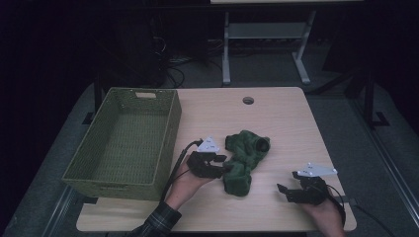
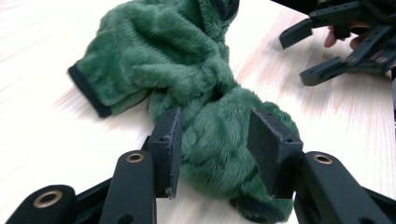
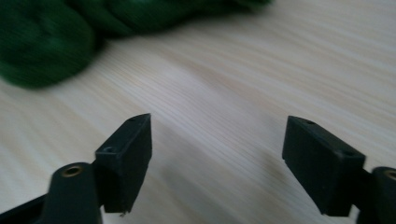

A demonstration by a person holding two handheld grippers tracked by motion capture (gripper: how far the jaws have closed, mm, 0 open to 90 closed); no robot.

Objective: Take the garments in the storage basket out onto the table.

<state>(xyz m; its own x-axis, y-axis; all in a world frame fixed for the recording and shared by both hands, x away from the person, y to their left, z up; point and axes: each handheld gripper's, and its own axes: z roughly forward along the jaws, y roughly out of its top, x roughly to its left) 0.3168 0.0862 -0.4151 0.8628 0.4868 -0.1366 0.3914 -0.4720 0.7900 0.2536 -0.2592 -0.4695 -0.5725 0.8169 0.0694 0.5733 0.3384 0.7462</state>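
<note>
High view: a green fleece [image 1: 244, 159] lies crumpled near the middle of the table [image 1: 286, 113], right of a green woven basket [image 1: 127, 140] that sits at the table's left side. The left gripper [image 1: 223, 167] sits at the fleece's near-left end, held by a hand [image 1: 185, 183] in a plaid sleeve [image 1: 157, 220]. The right gripper [image 1: 285, 190] rests at the near right, well apart from the cloth.

Left gripper view: the jaws stand apart with the rounded near end of the fleece [image 2: 196, 93] bulging between them. The left pad touches the pile, but a narrow gap shows at the right pad, so there is no clamp. The right gripper [image 2: 310, 51] shows at the far right over bare wood.

Right gripper view: the jaws stand wide apart over bare table [image 3: 224, 116], nothing between them, with the fleece [image 3: 44, 44] blurred at the far left.
</note>
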